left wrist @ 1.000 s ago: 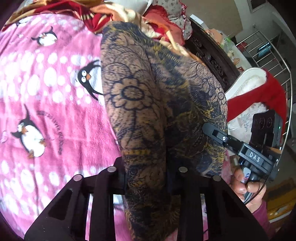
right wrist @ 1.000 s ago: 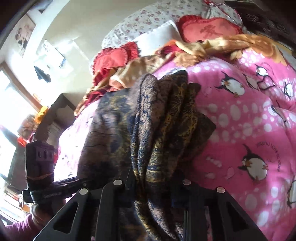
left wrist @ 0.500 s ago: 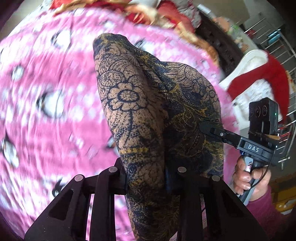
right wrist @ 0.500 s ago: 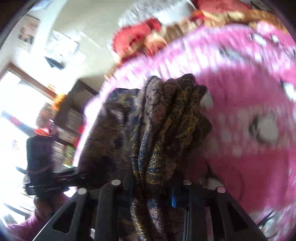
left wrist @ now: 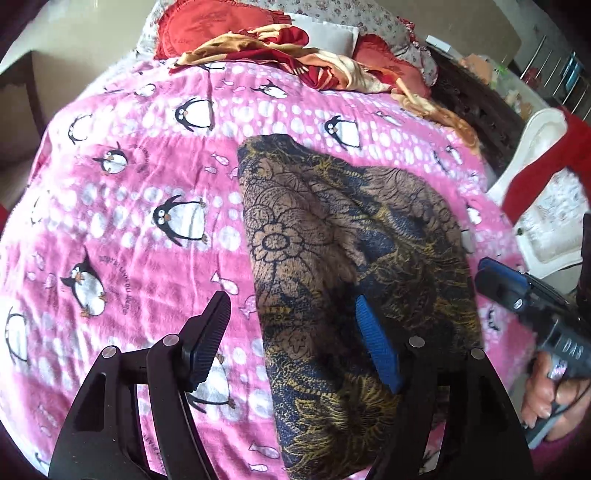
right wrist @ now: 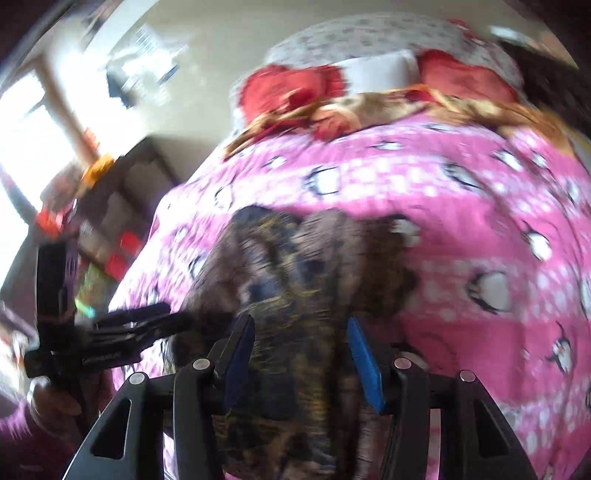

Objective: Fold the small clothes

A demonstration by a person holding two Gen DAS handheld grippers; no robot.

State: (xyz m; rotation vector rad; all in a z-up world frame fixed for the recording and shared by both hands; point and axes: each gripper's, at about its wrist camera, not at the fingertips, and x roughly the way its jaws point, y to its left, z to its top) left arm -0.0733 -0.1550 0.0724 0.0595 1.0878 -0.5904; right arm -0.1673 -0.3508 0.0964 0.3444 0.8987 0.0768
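- Left wrist view: the patterned garment [left wrist: 351, 258], dark blue with brown and gold flowers, lies bunched on the pink penguin blanket [left wrist: 129, 221]. Its long axis runs from under the camera away toward the pillows [left wrist: 229, 26] at the head of the bed.
- The left gripper [left wrist: 291, 321] has just been opening. Its jaws stand wide apart; the near end of the garment lies between them, closer to the blue pad than to the black one, and neither pad presses on it as far as I can see.
- At the right edge, the right gripper [left wrist: 517, 291] comes in beside the garment's far side, with a hand [left wrist: 550, 395] on its handle.
- Right wrist view, smeared by motion: the same garment [right wrist: 314, 280] lies straight ahead and runs back between the right gripper [right wrist: 299, 347]'s fingers. These jaws have also just been opening, and they stand apart with the cloth loose between them, though the blur hides any light contact.
- The left gripper [right wrist: 140, 328] reaches in from the left, by the cloth's edge.
- To my eye both hands sit at the same near end, one at each side, about equally close; the next fold would likely carry this end forward along the long axis.
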